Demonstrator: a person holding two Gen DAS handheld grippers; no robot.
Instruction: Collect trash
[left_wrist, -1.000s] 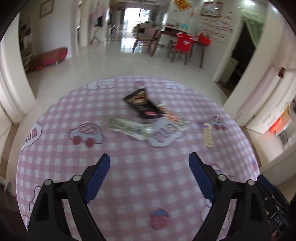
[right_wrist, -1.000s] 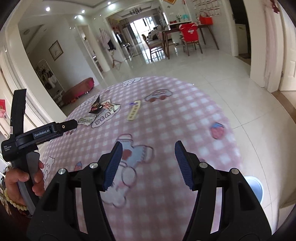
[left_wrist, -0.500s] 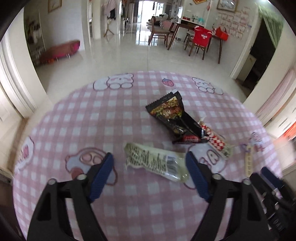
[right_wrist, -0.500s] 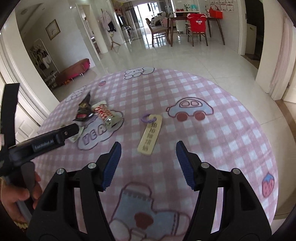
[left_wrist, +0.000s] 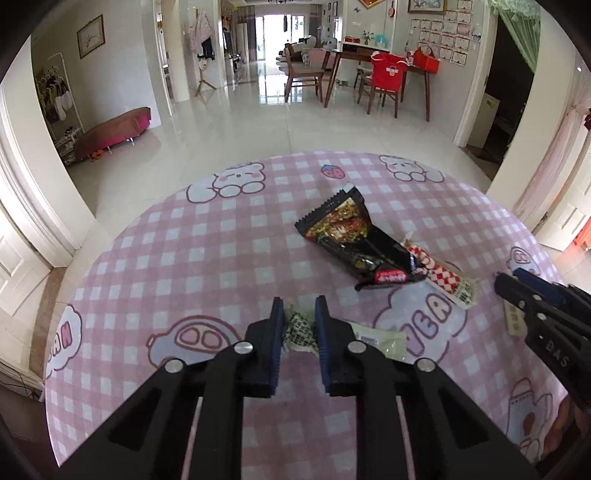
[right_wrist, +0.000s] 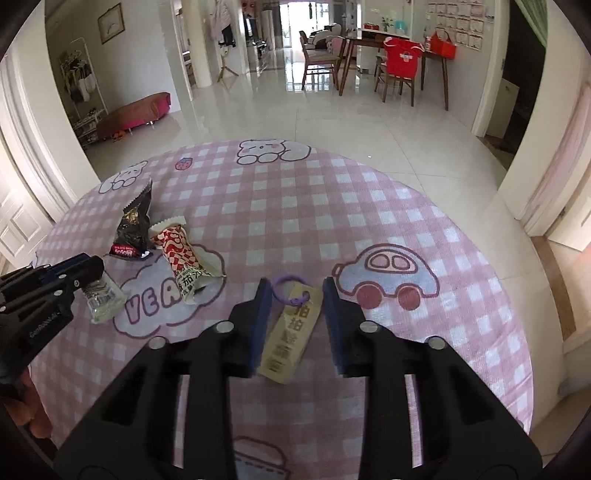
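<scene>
My left tongs (left_wrist: 299, 332) are closing on the green wrapper (left_wrist: 306, 330), my right tongs (right_wrist: 295, 317) closing around the tan tag (right_wrist: 291, 332); the black packet (left_wrist: 351, 240) and the checked wrapper (left_wrist: 439, 273) remain on the table.

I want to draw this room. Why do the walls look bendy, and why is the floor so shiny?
Left wrist view: the fisheye lens bows the door frames and rounds the table; black corners are the lens edge; the floor mirrors window light as glare. Right wrist view: same bending, same glare on the floor; the tag between the gripper's fingers looks sharp, not blurred.
</scene>
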